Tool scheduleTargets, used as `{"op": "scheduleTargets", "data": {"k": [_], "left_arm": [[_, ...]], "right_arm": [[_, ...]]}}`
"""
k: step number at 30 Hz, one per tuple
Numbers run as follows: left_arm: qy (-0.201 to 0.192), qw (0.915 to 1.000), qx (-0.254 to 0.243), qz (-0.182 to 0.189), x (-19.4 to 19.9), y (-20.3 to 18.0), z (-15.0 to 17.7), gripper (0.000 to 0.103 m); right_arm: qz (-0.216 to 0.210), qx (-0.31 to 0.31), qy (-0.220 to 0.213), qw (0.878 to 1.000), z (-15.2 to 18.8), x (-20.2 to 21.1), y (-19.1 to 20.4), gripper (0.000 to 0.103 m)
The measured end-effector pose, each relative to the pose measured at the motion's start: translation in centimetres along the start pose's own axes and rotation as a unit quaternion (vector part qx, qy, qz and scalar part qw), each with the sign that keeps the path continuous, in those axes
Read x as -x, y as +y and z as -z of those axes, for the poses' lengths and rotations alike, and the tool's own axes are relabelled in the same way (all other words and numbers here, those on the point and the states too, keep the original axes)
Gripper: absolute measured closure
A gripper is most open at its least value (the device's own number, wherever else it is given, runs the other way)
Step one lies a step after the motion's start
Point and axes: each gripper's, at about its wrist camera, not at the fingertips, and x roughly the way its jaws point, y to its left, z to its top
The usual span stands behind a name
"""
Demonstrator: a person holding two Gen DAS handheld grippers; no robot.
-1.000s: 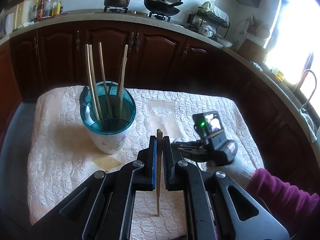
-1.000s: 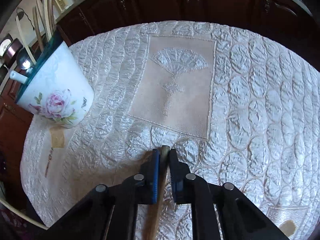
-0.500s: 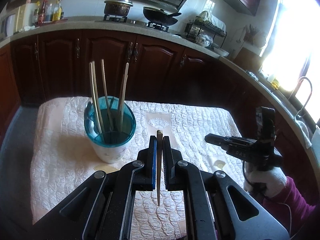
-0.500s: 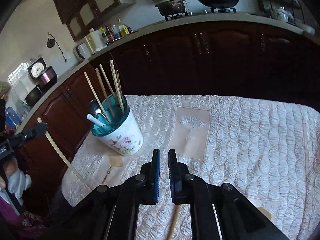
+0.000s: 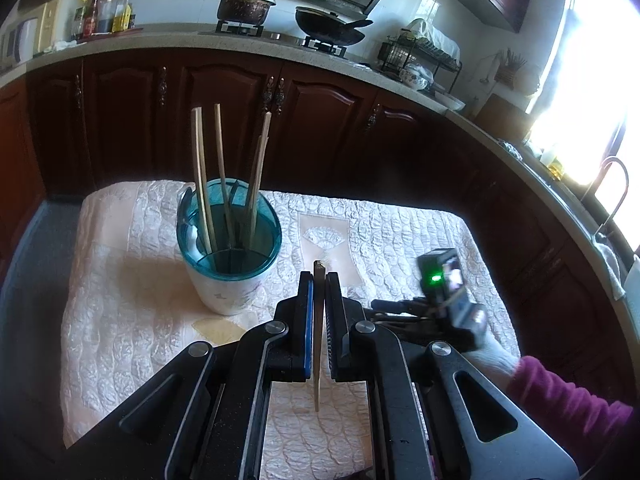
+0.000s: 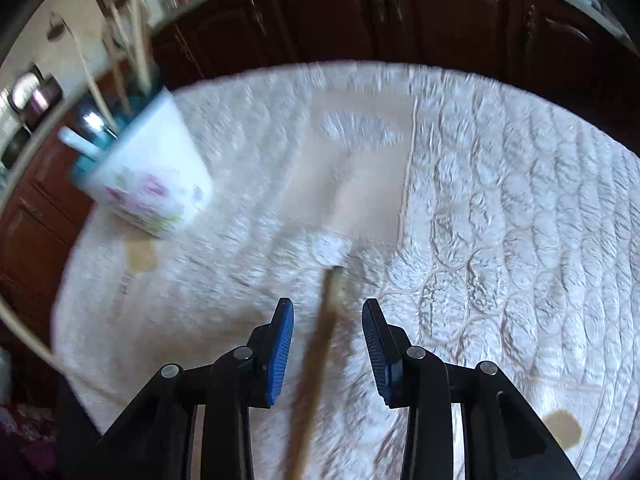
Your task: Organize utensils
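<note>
Window (image 5: 576,120) glare blows out the right; right-wrist view motion-blurred, fisheye edges dark.

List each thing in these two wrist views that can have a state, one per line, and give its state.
left gripper: shut on a chopstick, held upright.
right gripper: open, a second chopstick lying between its fingers.
utensil cup: upright on the quilted cloth, holding several chopsticks.
pot on the stove: lid on.
</note>
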Motion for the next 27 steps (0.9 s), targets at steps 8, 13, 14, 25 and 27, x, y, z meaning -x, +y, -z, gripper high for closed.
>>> {"op": "scheduleTargets", "data": {"k": [8,13,14,25,27], "left_arm": [[0.010,0.9998,0.015,0.003,-1.2,0.9,-0.1,0.099],[0.013,0.9998,0.017,0.006,-1.7,0.9,-0.1,0.099],[0.013,0.9998,0.016,0.006,-1.8,0.9,-0.1,0.099],[0.002,0.9998,0.013,0.012,-0.4,0.5,-0.8,0.099],[-0.005,0.9998,0.012,0.012,0.3,0.5,-1.1,0.099]], "right_arm": [[0.007,0.054,0.013,0.998,-1.4,-1.6,0.9,0.072],[-0.024,0.052,0.014,0.998,-1.1,-1.5,1.1,0.093],[-0.033,0.047,0.010,0.998,-0.9,-1.0,0.9,0.093],[-0.118,0.018,-0.093,0.989,-0.5,8.5,1.6,0.095],[-0.127,0.019,-0.115,0.985,-0.7,10.4,1.9,0.095]]}}
